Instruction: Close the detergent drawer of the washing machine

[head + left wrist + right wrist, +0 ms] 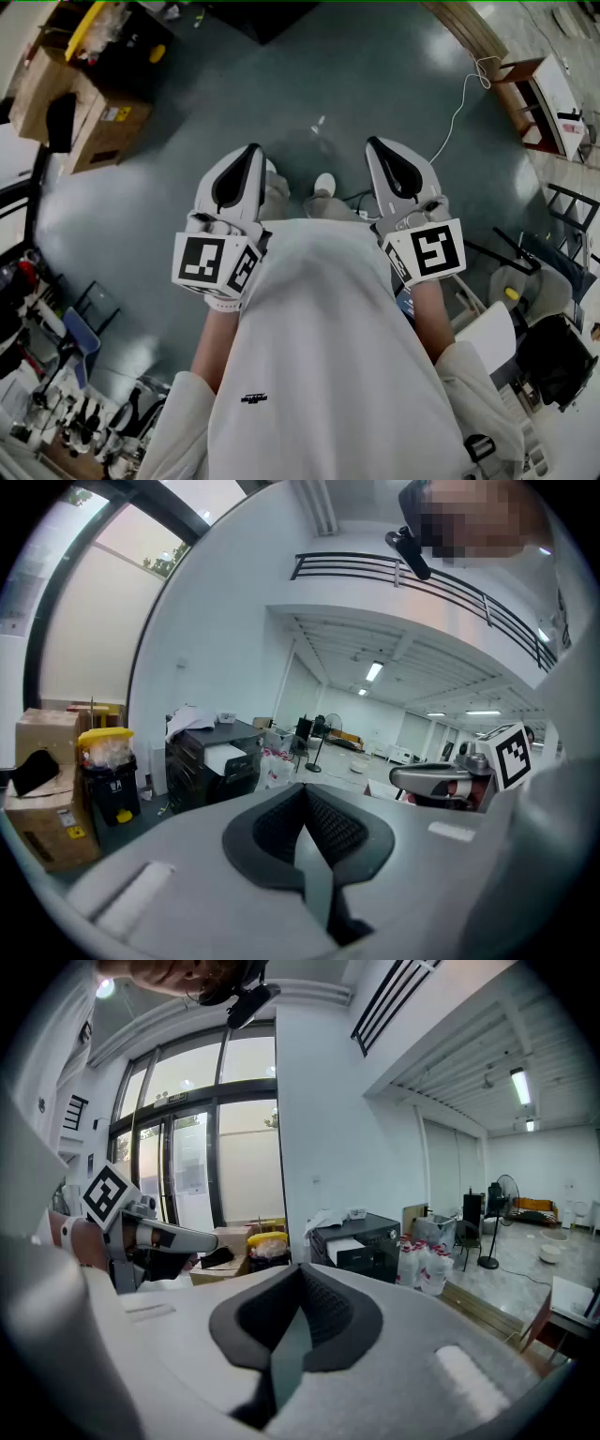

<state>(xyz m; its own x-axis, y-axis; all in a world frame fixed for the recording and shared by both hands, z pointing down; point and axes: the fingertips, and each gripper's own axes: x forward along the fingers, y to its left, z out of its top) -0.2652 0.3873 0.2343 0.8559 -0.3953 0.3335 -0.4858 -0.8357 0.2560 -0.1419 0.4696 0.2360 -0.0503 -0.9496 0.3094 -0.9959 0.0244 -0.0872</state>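
**Two grippers shut and empty, held at the chest**

Hidden or unclear, first. Most of the lower head view masked by a white shirt (328, 375), with only a shoe tip (323, 184) showing past it on the grey floor (187, 206). Detergent drawer not legible anywhere. Nearest candidate for the washing machine: a dark boxy appliance (214, 757) with a pale front panel, well across the room in the left gripper view. Same appliance (361, 1241) in the right gripper view, too small to tell drawer from panel, or in from out. Cardboard boxes (94, 122) cut off at the upper-left edge of the head view. White cable (459, 103) trailing out of sight near a shelf.

Left gripper (251, 150): jaws fully together, dark pads meeting at the tip, nothing between them (confirmed at close range (303, 791)). Touching nothing but the hand holding it.

Right gripper (373, 143): likewise closed to the tip and empty, the pads pressed flat together in its own view (300, 1271).

Side by side, near each other but apart, both pointing away from the body, with only floor beyond the tips in the head view. Well apart from the appliance.
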